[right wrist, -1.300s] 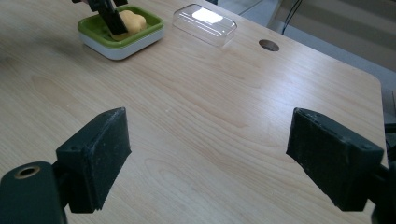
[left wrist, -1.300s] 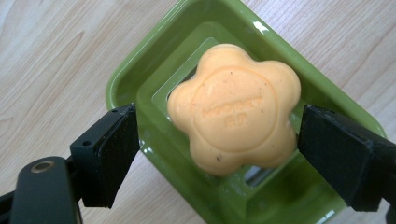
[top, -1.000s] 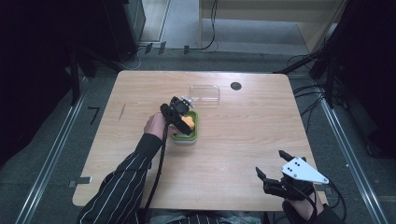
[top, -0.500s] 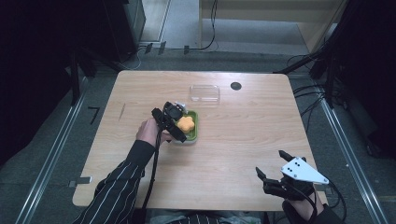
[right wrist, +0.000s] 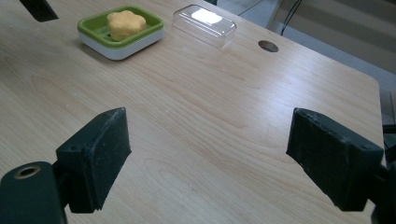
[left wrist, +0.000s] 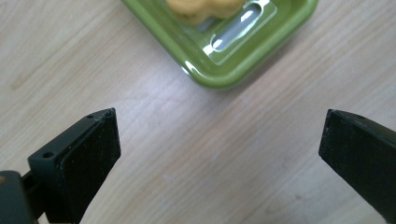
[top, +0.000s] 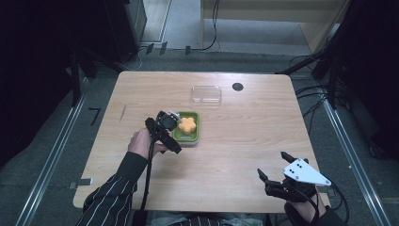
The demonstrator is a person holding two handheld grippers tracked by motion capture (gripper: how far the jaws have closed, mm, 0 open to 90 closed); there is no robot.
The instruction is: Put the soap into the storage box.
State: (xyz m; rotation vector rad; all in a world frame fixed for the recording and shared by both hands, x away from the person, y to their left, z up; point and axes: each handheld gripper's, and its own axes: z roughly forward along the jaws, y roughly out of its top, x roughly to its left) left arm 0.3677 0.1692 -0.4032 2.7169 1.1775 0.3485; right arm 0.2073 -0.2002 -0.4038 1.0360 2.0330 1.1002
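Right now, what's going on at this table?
A person is working at a wooden table with a hand-held gripper in each hand. The left hand-held gripper sits open just beside a green tray holding an orange flower-shaped piece, gripping nothing. The right hand-held gripper rests open near the table's front edge. A clear plastic lid lies apart, beyond the tray.

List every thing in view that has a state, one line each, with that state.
Green tray: uncovered, upright on the table, holding the orange piece.
Orange flower-shaped piece: lying in the tray, ungripped.
Clear lid: off the tray, resting on the table beyond it.
Left gripper: open, empty.
Right gripper: open, empty.
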